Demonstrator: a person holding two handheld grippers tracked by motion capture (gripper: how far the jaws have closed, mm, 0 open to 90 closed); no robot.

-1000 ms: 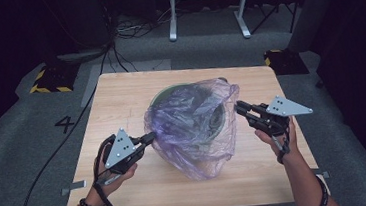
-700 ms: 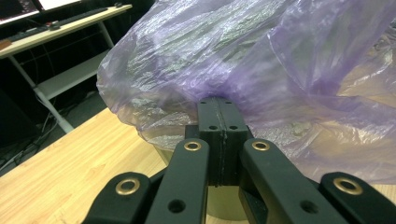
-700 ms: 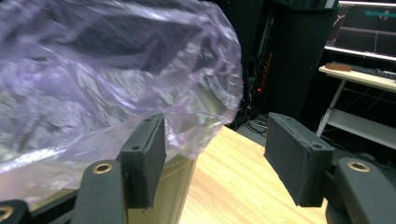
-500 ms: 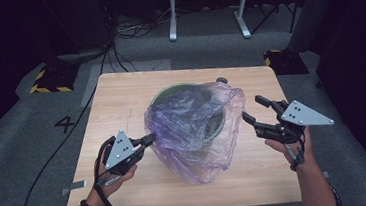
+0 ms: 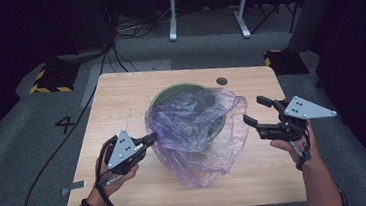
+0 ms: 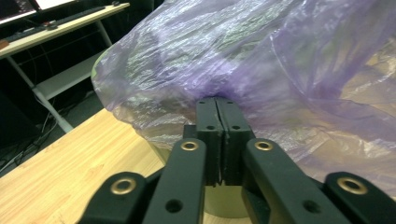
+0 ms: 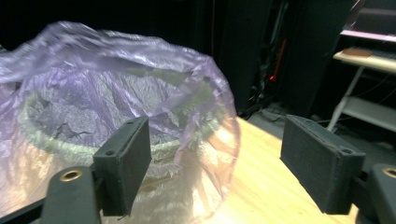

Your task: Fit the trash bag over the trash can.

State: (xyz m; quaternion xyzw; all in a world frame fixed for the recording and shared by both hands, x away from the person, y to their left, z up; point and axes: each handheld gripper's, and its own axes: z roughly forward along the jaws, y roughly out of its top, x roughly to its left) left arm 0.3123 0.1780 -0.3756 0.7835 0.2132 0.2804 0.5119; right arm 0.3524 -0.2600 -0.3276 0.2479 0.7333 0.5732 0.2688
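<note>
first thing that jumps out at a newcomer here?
The crinkled purple plastic bag ballooning over the green bin at the middle of the wooden table. The left gripper is pinched shut on the bag's left edge. The right gripper sits just off the bag's right side, jaws having just opened wide with nothing between them.

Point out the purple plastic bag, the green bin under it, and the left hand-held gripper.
Purple plastic bag [image 5: 193, 132], high view, on its draped front side.
Green bin [image 5: 170, 90], high view, on its bare far rim.
Left hand-held gripper [image 6: 217, 105], left gripper view, at its closed fingertips pinching the bag.
</note>
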